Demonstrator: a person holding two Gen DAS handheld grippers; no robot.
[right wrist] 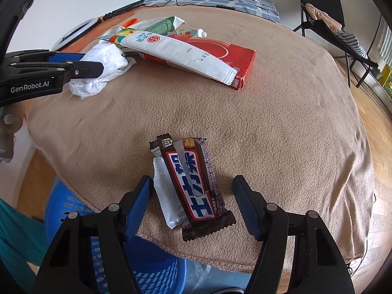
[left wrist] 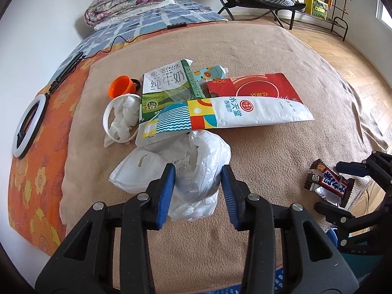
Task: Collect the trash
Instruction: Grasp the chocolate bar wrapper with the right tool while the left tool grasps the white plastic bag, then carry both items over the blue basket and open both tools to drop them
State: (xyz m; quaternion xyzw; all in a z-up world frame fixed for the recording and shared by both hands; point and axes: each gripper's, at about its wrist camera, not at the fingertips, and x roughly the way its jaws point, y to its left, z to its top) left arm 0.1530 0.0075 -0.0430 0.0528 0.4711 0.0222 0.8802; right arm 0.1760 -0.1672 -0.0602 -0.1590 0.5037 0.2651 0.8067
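The left hand-held gripper (left wrist: 198, 171) hangs with its blue-padded fingers spread on either side of a crumpled white plastic bag (left wrist: 196, 171) that lies on the tan blanket (left wrist: 269, 152) covering the bed; whether the pads touch the bag cannot be told. The right hand-held gripper (right wrist: 191, 186) is likewise spread wide, its fingers flanking the near end of a brown candy bar wrapper (right wrist: 193, 186) with a silvery inner foil (right wrist: 166, 196) showing along its left side, close to the near edge of the blanket. Beyond the bag, farther away, the remaining trash lies in a heap: a white sachet with a colourful end (left wrist: 235, 112) lying across a flat red box (left wrist: 257, 88), a green-and-white milk carton (left wrist: 169, 83) on the left, and a small printed pouch with a spout (left wrist: 213, 71) behind. To the left of the carton are a wad of white tissue (left wrist: 125, 115) inside a white ring (left wrist: 107, 120) and an orange cup (left wrist: 121, 85). A blue plastic basket (right wrist: 152, 269) stands below the near edge of the bed.
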